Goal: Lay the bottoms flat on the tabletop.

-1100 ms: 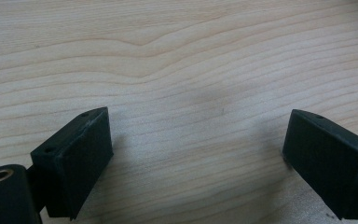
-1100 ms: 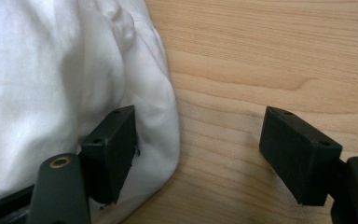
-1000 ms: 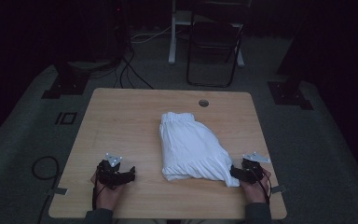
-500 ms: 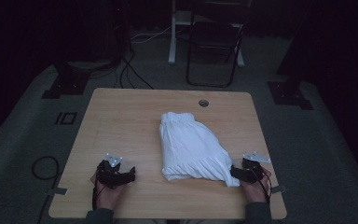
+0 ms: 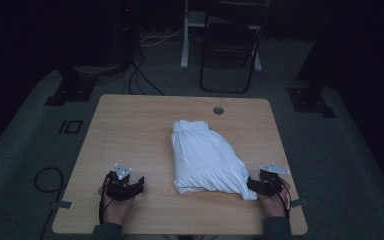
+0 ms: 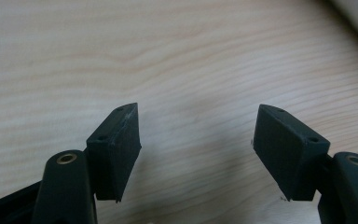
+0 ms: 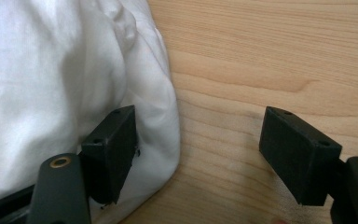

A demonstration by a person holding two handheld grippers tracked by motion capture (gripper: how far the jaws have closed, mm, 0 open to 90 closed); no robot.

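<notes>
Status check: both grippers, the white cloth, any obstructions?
Left gripper open over bare table. Right gripper open at folded white cloth corner. Nothing in the way.

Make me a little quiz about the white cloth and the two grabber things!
1. True or false: the left gripper has its jaws open over bare table.
2. Which gripper is at the white cloth's corner: A left, B right?
3. Fill in: the right gripper's jaws are ____, one over the cloth edge.

Key: 1 true. 2 B. 3 open.
</notes>
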